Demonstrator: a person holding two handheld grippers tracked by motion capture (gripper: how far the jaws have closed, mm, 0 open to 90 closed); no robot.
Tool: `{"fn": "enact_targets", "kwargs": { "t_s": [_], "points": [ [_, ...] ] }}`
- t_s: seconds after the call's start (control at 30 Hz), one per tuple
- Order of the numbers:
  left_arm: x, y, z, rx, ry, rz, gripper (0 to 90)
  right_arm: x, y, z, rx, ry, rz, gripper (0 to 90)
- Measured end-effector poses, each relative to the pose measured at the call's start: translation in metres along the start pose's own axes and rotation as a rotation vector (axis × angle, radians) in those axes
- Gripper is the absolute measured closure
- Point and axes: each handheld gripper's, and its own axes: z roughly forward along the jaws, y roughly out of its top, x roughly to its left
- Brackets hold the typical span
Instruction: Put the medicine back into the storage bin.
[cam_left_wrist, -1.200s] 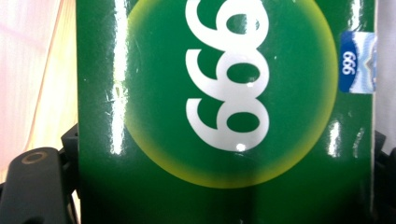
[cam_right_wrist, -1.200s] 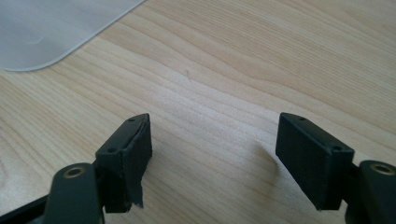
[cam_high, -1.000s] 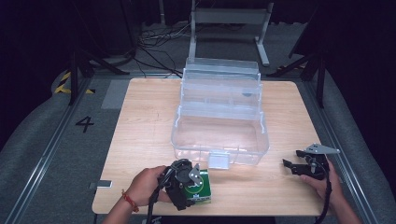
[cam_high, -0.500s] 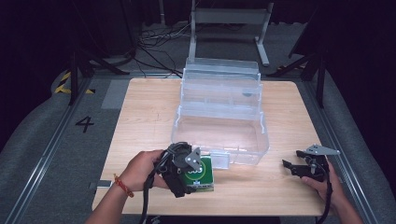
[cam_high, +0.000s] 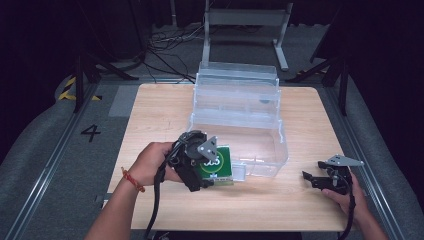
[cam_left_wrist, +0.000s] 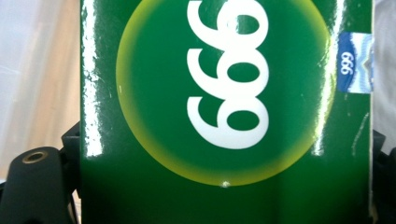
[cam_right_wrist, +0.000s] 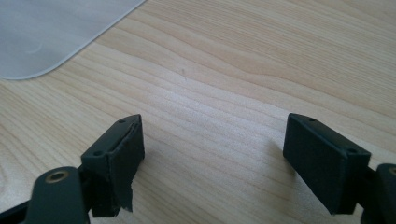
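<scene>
High view: your left hand-held gripper (cam_high: 207, 175) pinches the glossy green cardboard box marked 999 (cam_high: 217, 162) just before the clear plastic bin's (cam_high: 260, 145) near wall; your right hand-held gripper (cam_high: 312, 178) rests spread on the table (cam_high: 150, 110), well apart

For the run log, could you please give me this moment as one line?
left gripper: shut on green box | box: beside clear bin | right gripper: open, empty, over table

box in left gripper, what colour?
Green box, yellow circle, white 999; clearest in the left gripper view.
</scene>
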Motion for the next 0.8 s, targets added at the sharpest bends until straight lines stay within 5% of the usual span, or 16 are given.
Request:
{"fn": "enact_targets", "kwargs": {
  "t_s": [0.23,0.47,0.63,0.8],
  "points": [
    [0.027,0.011,-0.005,0.025,0.011,0.022,15.8,0.000,0.000,0.000,0.000,-0.001,0.000,20.7],
    [0.052,0.009,-0.002,0.030,0.023,-0.002,15.7,0.000,0.000,0.000,-0.001,-0.001,0.002,20.7],
    [0.069,0.005,0.010,0.043,0.052,0.017,15.8,0.000,-0.001,-0.001,-0.001,-0.003,0.004,20.7],
    [0.076,0.005,0.023,0.065,0.037,0.028,15.8,0.000,-0.002,-0.002,0.000,-0.010,0.009,20.6]
  ]
}}
